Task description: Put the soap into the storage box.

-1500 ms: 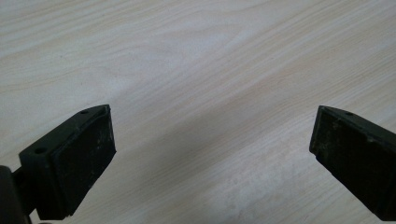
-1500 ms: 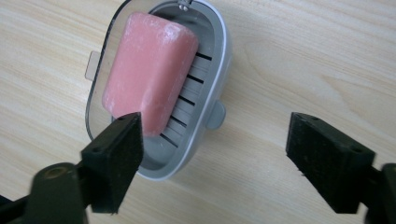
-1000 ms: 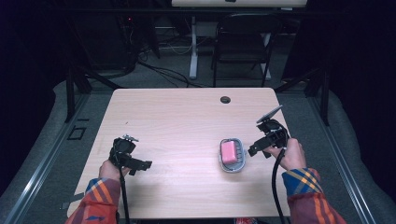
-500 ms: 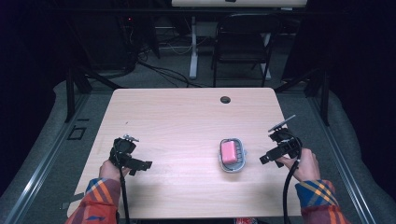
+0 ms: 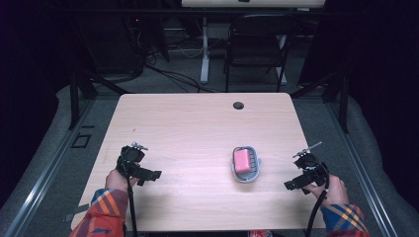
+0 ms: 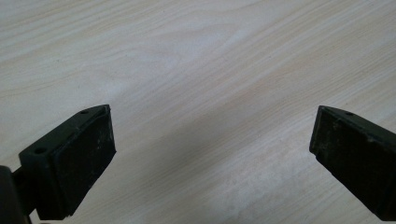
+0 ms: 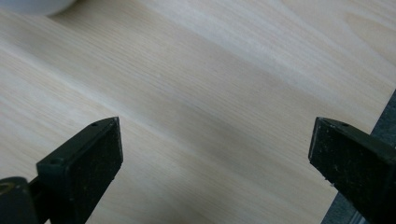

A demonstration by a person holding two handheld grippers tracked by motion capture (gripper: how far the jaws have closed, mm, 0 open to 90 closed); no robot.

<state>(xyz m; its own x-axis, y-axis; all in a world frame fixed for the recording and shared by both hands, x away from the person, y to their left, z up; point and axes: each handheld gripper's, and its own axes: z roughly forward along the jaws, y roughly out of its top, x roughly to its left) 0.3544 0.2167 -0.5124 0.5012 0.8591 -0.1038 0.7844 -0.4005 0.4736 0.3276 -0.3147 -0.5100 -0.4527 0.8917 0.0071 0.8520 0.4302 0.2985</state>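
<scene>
The right hand-held gripper (image 5: 296, 181), at the lower right of the high view, had just been closing a little, its jaws wide apart with only bare table (image 5: 197, 123) between them. The left hand-held gripper (image 5: 148, 174) stood wide open and empty. The pink soap (image 5: 242, 160) lay in its grey dish (image 5: 255, 167) right of centre, long axis running up the frame.

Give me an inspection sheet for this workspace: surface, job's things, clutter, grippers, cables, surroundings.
Surface: light wooden table, with a round dark grommet hole near the far edge.
Job's things: pink rectangular soap bar lying in a grey soap dish, right of centre.
Clutter: nothing seen.
Grippers: left gripper open, over bare wood; right gripper open, holding nothing, jaws just closed slightly, apart from the dish, near the right edge.
Cables: one black cable trails from each gripper.
Surroundings: dark folding chair, floor cables, grey floor.
</scene>
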